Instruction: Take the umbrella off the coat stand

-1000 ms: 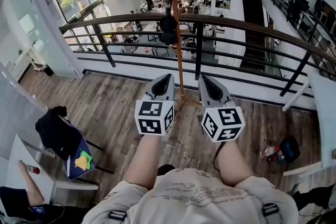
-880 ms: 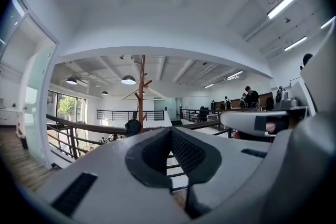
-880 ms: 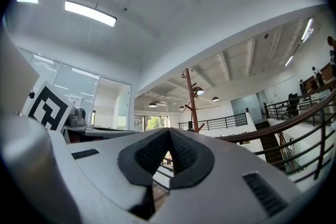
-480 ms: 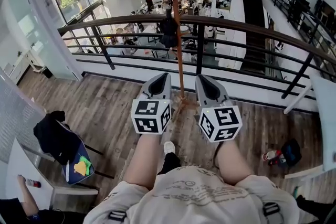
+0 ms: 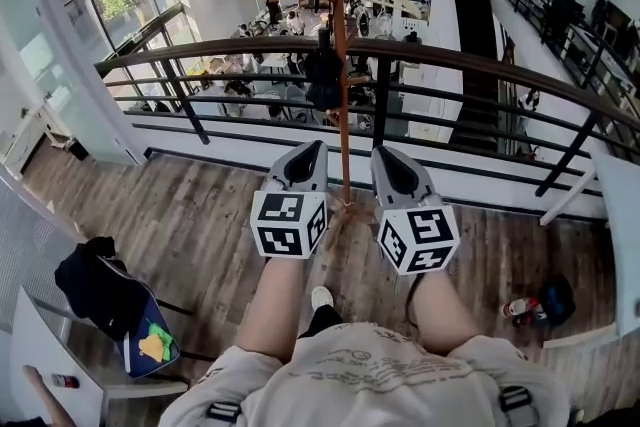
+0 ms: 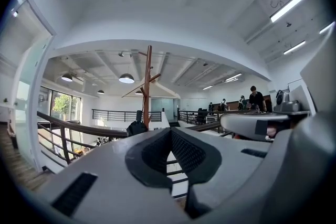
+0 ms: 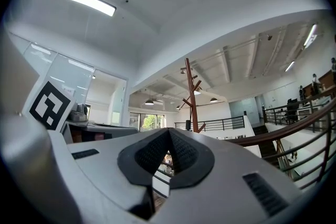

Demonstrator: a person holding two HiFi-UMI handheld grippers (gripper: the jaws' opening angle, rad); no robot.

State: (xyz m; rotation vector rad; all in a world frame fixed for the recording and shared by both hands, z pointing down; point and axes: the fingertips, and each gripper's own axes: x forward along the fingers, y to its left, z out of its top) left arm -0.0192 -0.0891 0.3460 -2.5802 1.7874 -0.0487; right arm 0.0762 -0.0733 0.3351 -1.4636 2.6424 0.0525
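A tall brown coat stand rises in front of the railing, its base on the wood floor just beyond my grippers. A folded black umbrella hangs from it at about railing height. My left gripper and right gripper are held side by side on either side of the pole's foot, well short of the umbrella, both shut and holding nothing. In the left gripper view the umbrella hangs beside the pole, beyond the closed left gripper. The right gripper view shows the pole and umbrella farther off, past the closed right gripper.
A dark curved railing runs across behind the stand, with a drop to a lower floor beyond. A chair draped with a black jacket stands at the left. A dark bag and a bottle lie at the right near a white table.
The person has stepped a little towards the stand: a shoe now shows below, and the railing and stand sit slightly nearer. Both grippers stay shut and side by side.
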